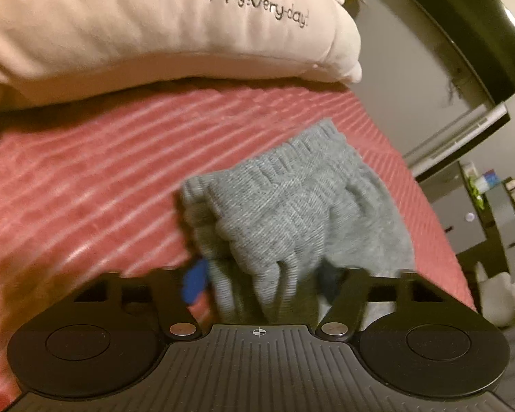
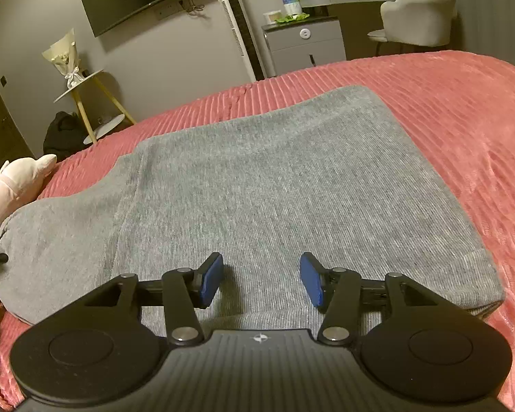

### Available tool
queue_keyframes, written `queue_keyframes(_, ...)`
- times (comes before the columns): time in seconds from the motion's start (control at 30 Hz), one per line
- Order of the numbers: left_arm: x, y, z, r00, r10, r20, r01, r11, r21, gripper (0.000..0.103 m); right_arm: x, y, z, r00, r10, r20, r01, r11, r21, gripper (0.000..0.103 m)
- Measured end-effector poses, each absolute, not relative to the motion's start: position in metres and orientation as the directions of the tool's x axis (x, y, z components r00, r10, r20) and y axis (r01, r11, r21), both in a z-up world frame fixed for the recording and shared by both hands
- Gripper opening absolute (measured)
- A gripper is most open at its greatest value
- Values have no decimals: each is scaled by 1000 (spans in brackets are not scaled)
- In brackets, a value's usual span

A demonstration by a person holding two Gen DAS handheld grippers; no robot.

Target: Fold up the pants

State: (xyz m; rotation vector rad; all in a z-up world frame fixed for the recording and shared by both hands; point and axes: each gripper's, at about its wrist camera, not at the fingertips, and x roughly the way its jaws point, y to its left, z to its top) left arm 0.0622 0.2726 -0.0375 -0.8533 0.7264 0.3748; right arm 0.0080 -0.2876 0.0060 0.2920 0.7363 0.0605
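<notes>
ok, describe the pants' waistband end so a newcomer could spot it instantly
Start at the pink ribbed bedspread, below the cream plush pillow embroidered "Happy every day!". The grey knit pants lie across the bedspread. Their waistband end is the bunched, gathered part with thick elastic ribbing, sitting between the left gripper's fingers; the rest lies flat and smooth.

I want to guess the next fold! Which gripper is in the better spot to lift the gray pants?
Probably the left gripper: bunched waistband cloth of the gray pants sits between its jaws. The right gripper hangs open over flat cloth with nothing between its fingers, so it would need an edge first.
</notes>
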Motion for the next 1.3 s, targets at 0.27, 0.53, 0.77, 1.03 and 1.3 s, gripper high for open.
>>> queue_keyframes(0.27,51,208,42,832,99,-546,-336,873,-353,25,4,-299,7,751,184,-634,79,929,363,50)
queue_keyframes(0.53,38,40,121,910,-220,-352,165,970,-179,13,-2,-323,6,777,207,-595,142,863,486,50)
queue_keyframes(0.77,48,-79,54,659,-398,-638,361,912,-196,68,-13,-341,10,812,227,-537,165,794,585,50)
queue_keyframes(1.03,32,13,42,745,-109,-658,-18,983,-183,82,-4,-346,7,781,387,-490,78,719,691,56)
queue_keyframes(1.3,9,64,59,711,203,-673,-385,914,-131,94,65,-282,22,676,594,-437,-73,644,762,61)
